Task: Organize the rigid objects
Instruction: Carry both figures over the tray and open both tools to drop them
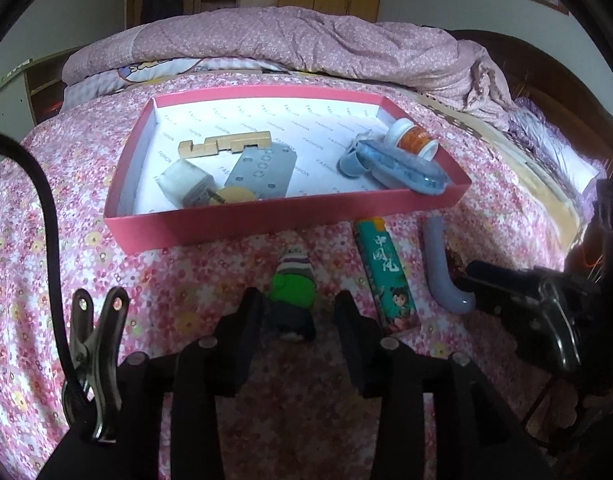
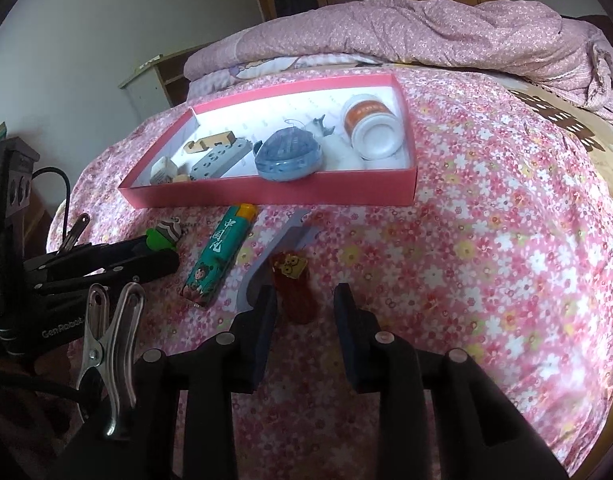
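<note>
A small figure with a green body and striped cap point(image 1: 292, 292) lies on the flowered bedspread between the fingers of my left gripper point(image 1: 300, 308). The gripper is open, with a gap on the figure's right side. A brown-red owl-shaped piece point(image 2: 294, 292) lies between the fingers of my right gripper point(image 2: 304, 300), which is also open, and bedspread shows beside its right finger. A green lighter point(image 1: 386, 276) and a grey curved tube point(image 1: 442, 264) lie between the two grippers. Beyond them sits the pink box point(image 1: 266, 224).
The box holds a wooden block point(image 1: 226, 145), a grey holed plate point(image 1: 262, 172), a white cube point(image 1: 186, 182), a blue case point(image 2: 286, 156) and a white jar point(image 2: 370, 128). A rumpled pink quilt point(image 1: 306, 40) lies behind it. The bed edge point(image 1: 546, 184) runs along the right.
</note>
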A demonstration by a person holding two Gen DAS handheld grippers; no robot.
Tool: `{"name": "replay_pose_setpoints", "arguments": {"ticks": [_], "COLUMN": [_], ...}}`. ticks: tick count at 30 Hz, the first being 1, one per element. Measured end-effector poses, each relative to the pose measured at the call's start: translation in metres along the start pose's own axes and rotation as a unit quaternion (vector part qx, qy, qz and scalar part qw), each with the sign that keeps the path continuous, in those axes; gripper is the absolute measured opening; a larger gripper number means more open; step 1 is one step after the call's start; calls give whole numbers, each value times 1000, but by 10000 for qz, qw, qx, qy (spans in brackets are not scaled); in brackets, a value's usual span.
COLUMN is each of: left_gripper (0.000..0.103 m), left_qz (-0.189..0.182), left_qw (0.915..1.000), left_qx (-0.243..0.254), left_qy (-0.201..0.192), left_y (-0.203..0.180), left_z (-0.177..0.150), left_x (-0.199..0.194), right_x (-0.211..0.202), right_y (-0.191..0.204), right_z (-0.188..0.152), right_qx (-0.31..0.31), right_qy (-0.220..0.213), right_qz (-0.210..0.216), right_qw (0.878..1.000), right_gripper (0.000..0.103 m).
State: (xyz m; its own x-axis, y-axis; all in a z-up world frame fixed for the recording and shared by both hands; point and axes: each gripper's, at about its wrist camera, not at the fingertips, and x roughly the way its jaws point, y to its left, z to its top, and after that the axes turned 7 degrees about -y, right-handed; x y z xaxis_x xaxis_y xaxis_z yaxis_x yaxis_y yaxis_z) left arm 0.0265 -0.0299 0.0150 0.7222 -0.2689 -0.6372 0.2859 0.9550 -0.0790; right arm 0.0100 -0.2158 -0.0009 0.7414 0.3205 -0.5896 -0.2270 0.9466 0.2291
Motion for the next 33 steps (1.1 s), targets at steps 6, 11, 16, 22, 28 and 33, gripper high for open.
{"name": "replay_pose_setpoints", "arguments": {"ticks": [6, 11, 16, 22, 28, 33], "left_gripper": [39, 23, 23, 23, 23, 23], "left_qz": [47, -31, -102, -161, -171, -239], "left_qw": [10000, 9999, 9997, 9991, 9981, 9965], "left_qx": [7, -89, -143, -203, -234, -234], "left_qy": [-21, -75, -197, -336, -540, -765], "left_y": [-3, 0, 3, 5, 6, 6], "left_z": [0, -1, -2, -1, 5, 14], "left_x": [0, -6, -16, -30, -44, -59], "right_x": [0, 0, -5, -17, -30, -37], "right_y": [1, 7, -5, -8, -2, 3], "right_z": [0, -1, -2, -4, 2, 9], "right_qx": [12, -101, 321, 547, 559, 583], "right_qy": [5, -38, -24, -92, -266, -366], "right_qz": [-58, -384, -190, -113, 37, 153], "right_qw": [10000, 9992, 9993, 9984, 9981, 9975], "right_gripper": [31, 19, 18, 18, 18, 18]}}
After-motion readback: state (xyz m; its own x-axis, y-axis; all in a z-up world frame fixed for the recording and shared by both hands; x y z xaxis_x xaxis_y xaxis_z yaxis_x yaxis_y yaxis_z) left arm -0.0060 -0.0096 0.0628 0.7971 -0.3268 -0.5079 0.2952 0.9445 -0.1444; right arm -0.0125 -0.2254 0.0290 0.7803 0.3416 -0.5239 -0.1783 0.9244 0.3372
